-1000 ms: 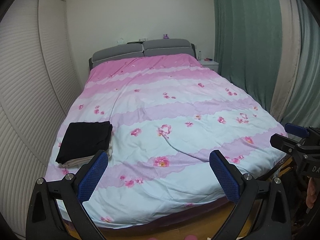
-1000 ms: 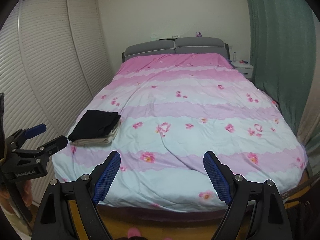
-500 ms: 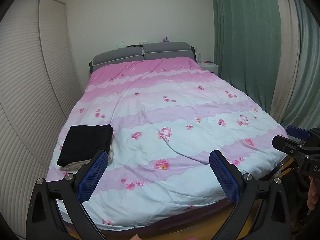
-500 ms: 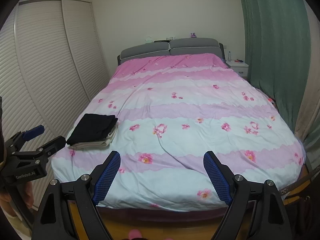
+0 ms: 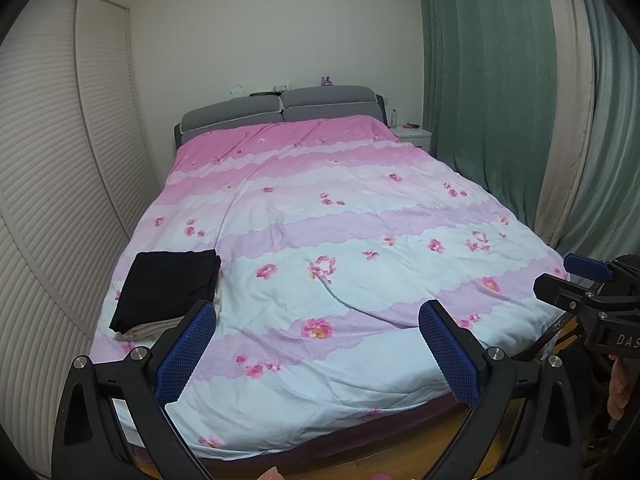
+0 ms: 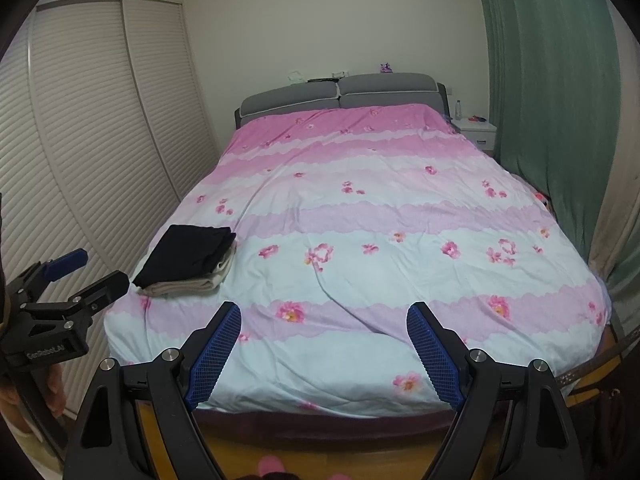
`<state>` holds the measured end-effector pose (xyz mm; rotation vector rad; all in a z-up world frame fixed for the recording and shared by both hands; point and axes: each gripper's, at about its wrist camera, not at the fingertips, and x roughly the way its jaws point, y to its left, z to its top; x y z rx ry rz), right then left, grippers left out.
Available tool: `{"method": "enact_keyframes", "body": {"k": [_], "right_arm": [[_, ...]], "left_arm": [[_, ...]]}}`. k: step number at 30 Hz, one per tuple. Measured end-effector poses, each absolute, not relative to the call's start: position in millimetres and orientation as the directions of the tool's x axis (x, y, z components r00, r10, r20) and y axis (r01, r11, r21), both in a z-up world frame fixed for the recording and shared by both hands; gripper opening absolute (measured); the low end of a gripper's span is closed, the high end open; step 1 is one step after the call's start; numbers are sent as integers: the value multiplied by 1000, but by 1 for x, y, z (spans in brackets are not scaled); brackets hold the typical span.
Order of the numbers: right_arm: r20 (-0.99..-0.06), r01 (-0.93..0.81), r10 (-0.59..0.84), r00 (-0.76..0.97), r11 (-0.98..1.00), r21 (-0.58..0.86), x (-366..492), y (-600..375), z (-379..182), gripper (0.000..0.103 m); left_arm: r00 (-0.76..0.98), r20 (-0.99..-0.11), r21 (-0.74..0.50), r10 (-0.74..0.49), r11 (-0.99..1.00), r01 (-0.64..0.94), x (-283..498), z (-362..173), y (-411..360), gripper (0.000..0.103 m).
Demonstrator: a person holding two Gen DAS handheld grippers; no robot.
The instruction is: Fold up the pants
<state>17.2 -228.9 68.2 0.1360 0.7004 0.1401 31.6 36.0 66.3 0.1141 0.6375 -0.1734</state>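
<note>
tongs first: your left gripper (image 5: 316, 348) and right gripper (image 6: 323, 350) both gape wide, nothing between them, near the bed's foot. folded black pants (image 5: 168, 287) lie far-left on the bedspread (image 5: 360, 280), atop a beige garment (image 6: 188, 284); left hand's closer.

black pants (image 5: 168, 286), pink floral duvet (image 5: 340, 240)

The wide pink-and-white flowered quilt (image 6: 360, 216) lies bare across its middle and right side. The only obstacle on it is a folded stack of black and beige pants (image 6: 188, 258) near the left foot corner, close beside the slatted white wardrobe doors (image 6: 96, 128); green curtains (image 6: 536, 92) crowd the right edge
</note>
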Motion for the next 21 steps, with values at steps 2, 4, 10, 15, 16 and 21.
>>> {"method": "enact_keyframes", "body": {"k": [2,4,10,15,16,21], "right_arm": [[-630,-83,174,757,982,171,17,-228,68,85],[-631,-82,172,756,982,170,16,-229,68,85],[-630,-85,175,757,982,171,16,-229,68,85],[-630,-83,171,758,983,167,15,-229,67,85],[-630,-83,171,758,983,166,15,-230,66,85],[-632,-83,171,756,983,166,15,-229,66,85]], "left_arm": [[794,-596,60,-119,980,192,30,66,35,103],[795,-596,70,-113,979,191,30,66,33,103],[796,-592,70,-121,977,201,29,65,29,103],[796,-592,64,-126,977,202,31,65,28,103],[796,-593,63,-125,978,201,32,64,28,103],[791,-599,57,-123,979,196,34,63,29,103]]}}
